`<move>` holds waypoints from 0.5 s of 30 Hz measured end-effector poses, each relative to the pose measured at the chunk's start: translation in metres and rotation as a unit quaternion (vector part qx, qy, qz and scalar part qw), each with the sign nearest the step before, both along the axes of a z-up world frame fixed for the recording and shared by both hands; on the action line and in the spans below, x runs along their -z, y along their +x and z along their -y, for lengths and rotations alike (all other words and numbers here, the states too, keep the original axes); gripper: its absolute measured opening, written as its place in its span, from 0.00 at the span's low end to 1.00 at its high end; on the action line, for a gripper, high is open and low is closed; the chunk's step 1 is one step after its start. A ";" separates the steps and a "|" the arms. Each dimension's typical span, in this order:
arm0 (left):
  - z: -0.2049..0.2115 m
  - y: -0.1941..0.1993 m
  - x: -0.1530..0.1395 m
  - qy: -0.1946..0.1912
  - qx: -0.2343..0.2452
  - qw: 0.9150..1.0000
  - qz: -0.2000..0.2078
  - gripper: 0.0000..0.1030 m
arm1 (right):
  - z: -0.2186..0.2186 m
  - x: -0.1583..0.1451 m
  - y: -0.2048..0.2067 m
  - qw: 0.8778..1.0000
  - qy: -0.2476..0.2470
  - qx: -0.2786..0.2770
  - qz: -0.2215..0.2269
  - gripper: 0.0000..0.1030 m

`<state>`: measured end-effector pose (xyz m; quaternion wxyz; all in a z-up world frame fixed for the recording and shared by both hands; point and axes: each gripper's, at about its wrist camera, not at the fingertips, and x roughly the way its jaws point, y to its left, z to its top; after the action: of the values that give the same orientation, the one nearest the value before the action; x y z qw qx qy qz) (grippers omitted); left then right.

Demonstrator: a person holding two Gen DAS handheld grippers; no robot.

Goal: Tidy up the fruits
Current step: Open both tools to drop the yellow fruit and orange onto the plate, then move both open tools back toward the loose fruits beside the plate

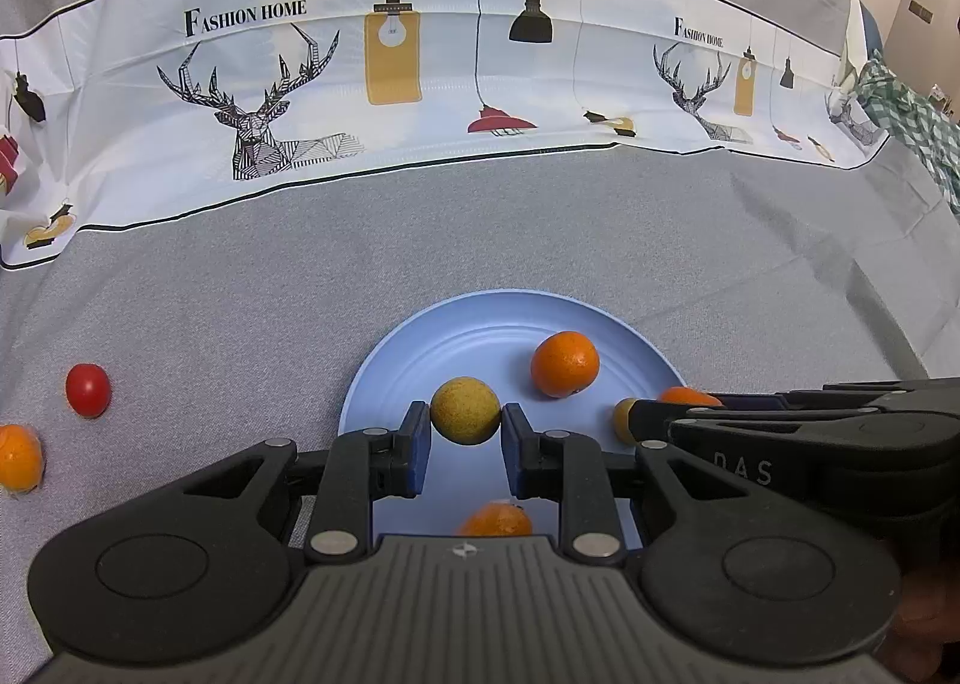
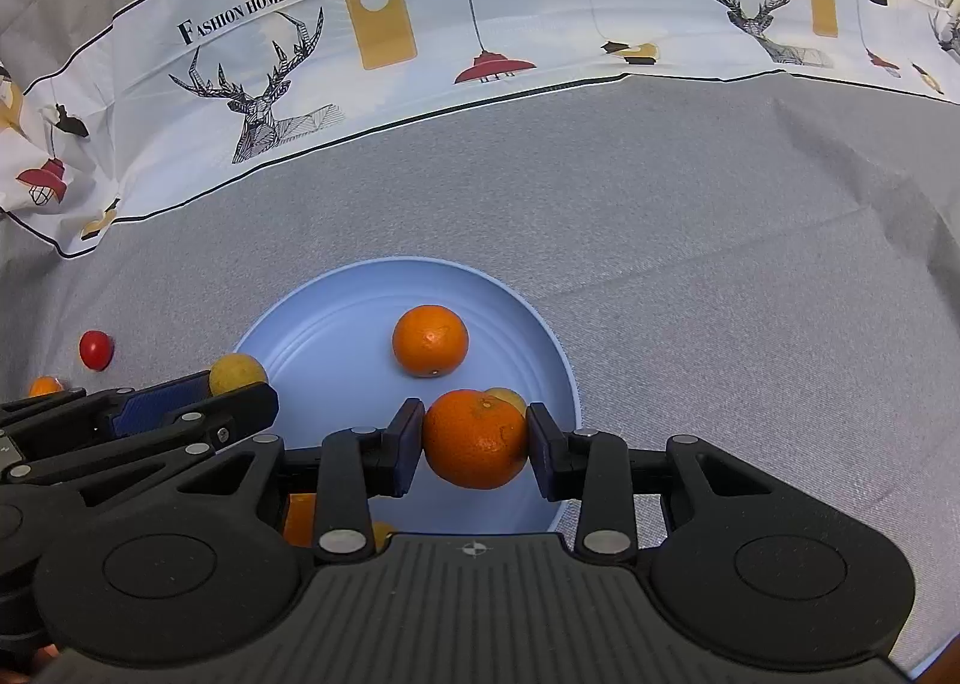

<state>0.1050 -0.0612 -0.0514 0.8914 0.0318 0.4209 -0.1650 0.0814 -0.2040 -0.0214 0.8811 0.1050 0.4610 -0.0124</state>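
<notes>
both tongs hang over the blue plate (image 1: 384,360) at lower centre because that is where the fruit is being gathered: the left tongs (image 1: 465,432) clamp a yellow fruit (image 1: 465,410), the right tongs (image 2: 476,441) clamp an orange (image 2: 474,440). a loose orange (image 2: 429,339) already rests inside. a red tomato (image 1: 88,389) and another orange (image 1: 19,457) wait on the table at lower left.

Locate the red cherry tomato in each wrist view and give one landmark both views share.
Left wrist: red cherry tomato lies on the grey cloth at the left edge, left of the blue plate.
Right wrist: tomato far left, again left of the plate.
Shared landmark: the blue plate.
</notes>
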 end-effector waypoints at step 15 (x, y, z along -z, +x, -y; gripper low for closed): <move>-0.002 -0.001 -0.005 -0.009 -0.006 1.000 0.003 0.29 | 0.001 -0.006 0.000 1.000 -0.010 0.012 0.014 0.58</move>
<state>0.1038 -0.0589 -0.0469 0.8940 0.0214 0.4167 -0.1634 0.0813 -0.2047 -0.0155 0.8881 0.1023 0.4474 -0.0264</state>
